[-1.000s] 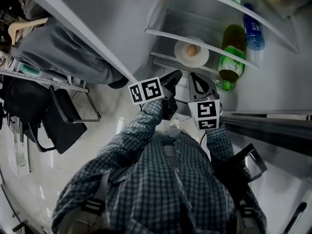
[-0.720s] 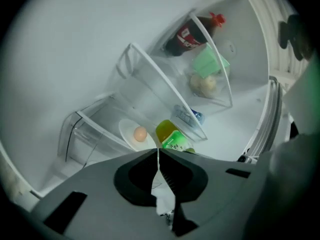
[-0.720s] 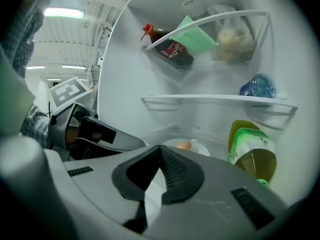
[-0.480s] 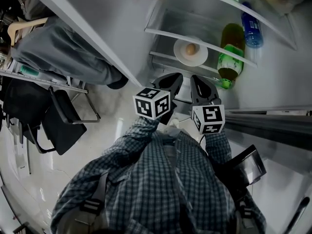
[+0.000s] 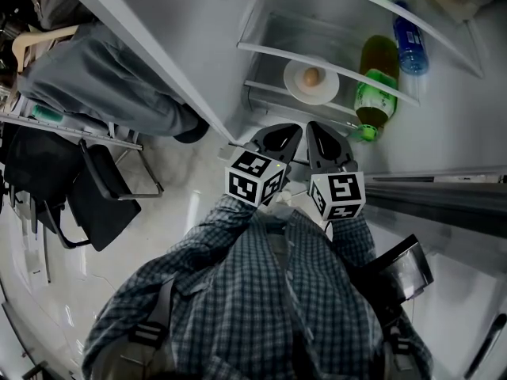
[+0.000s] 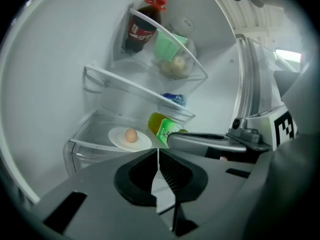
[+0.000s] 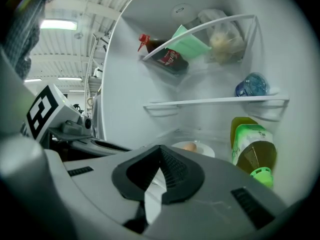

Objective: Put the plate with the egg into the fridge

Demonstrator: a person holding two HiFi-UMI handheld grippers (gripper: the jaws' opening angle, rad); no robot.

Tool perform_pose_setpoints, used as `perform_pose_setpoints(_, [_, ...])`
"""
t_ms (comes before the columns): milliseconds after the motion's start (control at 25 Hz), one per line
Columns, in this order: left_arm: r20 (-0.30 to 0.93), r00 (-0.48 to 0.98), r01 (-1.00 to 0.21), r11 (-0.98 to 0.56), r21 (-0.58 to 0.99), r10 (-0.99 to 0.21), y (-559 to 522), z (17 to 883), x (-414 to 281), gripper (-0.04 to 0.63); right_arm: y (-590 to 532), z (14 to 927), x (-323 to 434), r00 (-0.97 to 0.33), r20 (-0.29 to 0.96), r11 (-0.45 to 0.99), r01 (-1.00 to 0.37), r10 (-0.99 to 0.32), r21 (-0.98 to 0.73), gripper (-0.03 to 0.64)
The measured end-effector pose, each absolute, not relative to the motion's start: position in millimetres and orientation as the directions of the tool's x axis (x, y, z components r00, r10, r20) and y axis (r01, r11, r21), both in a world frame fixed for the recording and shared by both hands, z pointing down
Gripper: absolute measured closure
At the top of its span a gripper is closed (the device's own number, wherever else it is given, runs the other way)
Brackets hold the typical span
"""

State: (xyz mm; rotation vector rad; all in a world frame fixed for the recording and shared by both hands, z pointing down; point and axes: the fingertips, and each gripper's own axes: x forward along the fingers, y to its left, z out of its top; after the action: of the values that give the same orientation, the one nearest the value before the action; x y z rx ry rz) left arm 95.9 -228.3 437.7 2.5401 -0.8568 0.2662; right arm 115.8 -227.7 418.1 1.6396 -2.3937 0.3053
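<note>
A white plate [image 5: 311, 85] with a brown egg [image 5: 312, 76] rests on a lower fridge shelf. The left gripper view shows the plate [image 6: 121, 139] and egg [image 6: 131, 135] beyond the jaws, and the right gripper view shows the plate [image 7: 206, 149] and egg [image 7: 189, 147] too. My left gripper [image 5: 287, 133] and right gripper [image 5: 315, 129] hang side by side just in front of and below that shelf, apart from the plate. Both are shut with nothing between the jaws. My left gripper [image 6: 158, 155] points at the shelf's front edge; my right gripper [image 7: 160, 151] points toward the plate.
A green-labelled bottle [image 5: 375, 101] lies right of the plate. A blue bottle [image 5: 411, 47] sits on the shelf above. A cola bottle [image 6: 141, 28] and green packet [image 6: 167, 46] are on the top shelf. The fridge side wall [image 5: 142, 30] stands at left, with a chair [image 5: 103, 204] on the floor.
The left gripper has turned and drawn back toward my body, and now sits level beside the right gripper. The plate and egg have stayed on the shelf.
</note>
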Motion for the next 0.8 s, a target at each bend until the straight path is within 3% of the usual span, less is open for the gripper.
perform_pose_setpoints(800, [0.305, 0.793, -0.606, -0.739, 0.295, -0.528, -219.3, 430.8, 101.5, 0.578, -217.2, 422.8, 123.8, -0.332, 0.301, 0.318, -0.943, -0.894, -0.095, 0.611])
